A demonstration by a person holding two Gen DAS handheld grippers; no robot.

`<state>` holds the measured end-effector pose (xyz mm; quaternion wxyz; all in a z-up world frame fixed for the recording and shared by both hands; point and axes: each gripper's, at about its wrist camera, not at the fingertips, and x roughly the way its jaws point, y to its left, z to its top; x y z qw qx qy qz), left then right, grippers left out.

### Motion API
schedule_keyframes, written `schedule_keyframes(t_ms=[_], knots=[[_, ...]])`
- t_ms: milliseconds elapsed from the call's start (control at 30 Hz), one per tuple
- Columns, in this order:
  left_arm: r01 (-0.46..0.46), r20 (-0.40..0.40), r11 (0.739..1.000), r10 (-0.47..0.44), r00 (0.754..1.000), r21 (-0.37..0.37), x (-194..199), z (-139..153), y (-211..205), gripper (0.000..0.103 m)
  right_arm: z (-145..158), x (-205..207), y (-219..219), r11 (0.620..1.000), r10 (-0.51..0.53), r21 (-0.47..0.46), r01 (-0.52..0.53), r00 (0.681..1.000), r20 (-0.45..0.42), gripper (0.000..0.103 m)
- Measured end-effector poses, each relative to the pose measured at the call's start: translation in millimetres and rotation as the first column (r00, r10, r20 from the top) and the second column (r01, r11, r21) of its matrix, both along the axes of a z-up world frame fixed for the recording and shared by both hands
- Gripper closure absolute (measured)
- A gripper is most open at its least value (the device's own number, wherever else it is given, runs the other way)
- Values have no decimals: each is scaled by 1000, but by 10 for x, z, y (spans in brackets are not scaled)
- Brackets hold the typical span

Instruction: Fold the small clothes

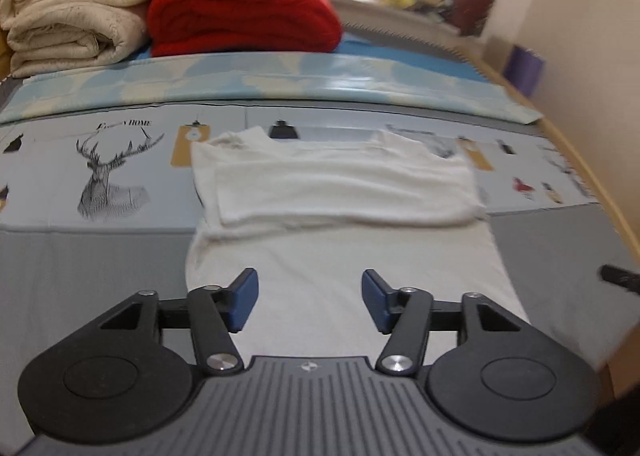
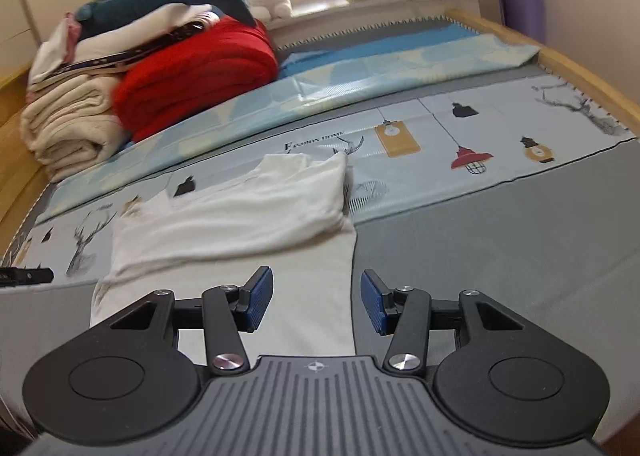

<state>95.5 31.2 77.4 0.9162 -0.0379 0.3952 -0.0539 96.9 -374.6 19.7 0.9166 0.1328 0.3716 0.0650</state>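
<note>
Both grippers, left gripper [image 1: 310, 302] and right gripper [image 2: 317, 302], hang spread and empty above the white shirt [image 1: 336, 192] on the bed [image 2: 500, 248]; folded blankets [image 1: 240, 12] lie beyond.

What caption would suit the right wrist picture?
Open right gripper above a partly folded white shirt on a printed bed mat.

Ahead of the left tool [image 1: 310, 302] and right tool [image 2: 317, 304] only the flat white shirt [image 1: 340, 192] lies on the bed mat [image 2: 500, 240], nothing upright between. Far ahead to the left, stacked cream blankets [image 1: 68, 16] and a red blanket [image 1: 244, 12] block passage (the wooden bed rail [image 2: 580, 68] bounds the right).
</note>
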Motion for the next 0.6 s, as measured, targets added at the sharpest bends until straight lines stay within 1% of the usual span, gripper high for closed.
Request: schedule_keyframes(t_ms=[67,100,133,167,200,233,300,367,400,433,467,500,533,567,600], knots=[[0,25,1000,0,1000,-19,-386,-100,-24,35,-124,-312,3,1000,-2,-14,2,1000,4,52],[1,31,1000,-1,1000,-5,-546,-156,-44,35,-206,-436,0,1000,-10,-16,10,1000,-8,53],[1,33,1000,-1,999,20,-680,-220,-64,35,-278,-522,7,999,-31,-19,30,999,-41,53],[-2,31,999,1,1000,48,-801,-287,-81,35,-300,-580,1,999,-49,-2,49,997,-55,57],[-1,26,998,0,1000,61,-903,-320,-82,35,-290,-634,5,998,-55,33,56,998,-42,58],[1,21,998,-3,1000,69,-972,-348,-74,35,-279,-649,26,998,-48,45,49,998,-30,58],[-21,12,997,21,1000,72,-1054,-336,-6,35,-273,-656,104,999,-33,3,33,999,-9,59],[-61,69,997,58,996,37,-1121,-284,123,35,-303,-656,143,999,-24,-36,24,1000,-6,59],[-83,93,997,82,992,-1,-1150,-300,240,35,-327,-648,136,999,-28,-32,27,999,-19,60],[-102,95,993,107,990,-57,-1175,-360,366,38,-355,-635,117,999,-34,-16,34,999,-33,60],[-120,83,986,130,988,-119,-1193,-456,494,52,-379,-628,99,999,-40,-5,40,998,-42,61],[-136,40,977,145,989,-165,-1179,-589,619,70,-404,-622,86,999,-46,-2,46,998,-49,62],[-182,-57,968,174,983,-175,-1103,-709,709,84,-436,-611,75,999,-51,-7,51,997,-55,63],[-237,-128,950,214,968,-203,-1057,-802,798,98,-472,-602,67,999,-53,-13,53,997,-63,64],[-260,-150,931,228,962,-255,-1042,-851,884,98,-510,-591,58,998,-54,-16,53,996,-74,64]])
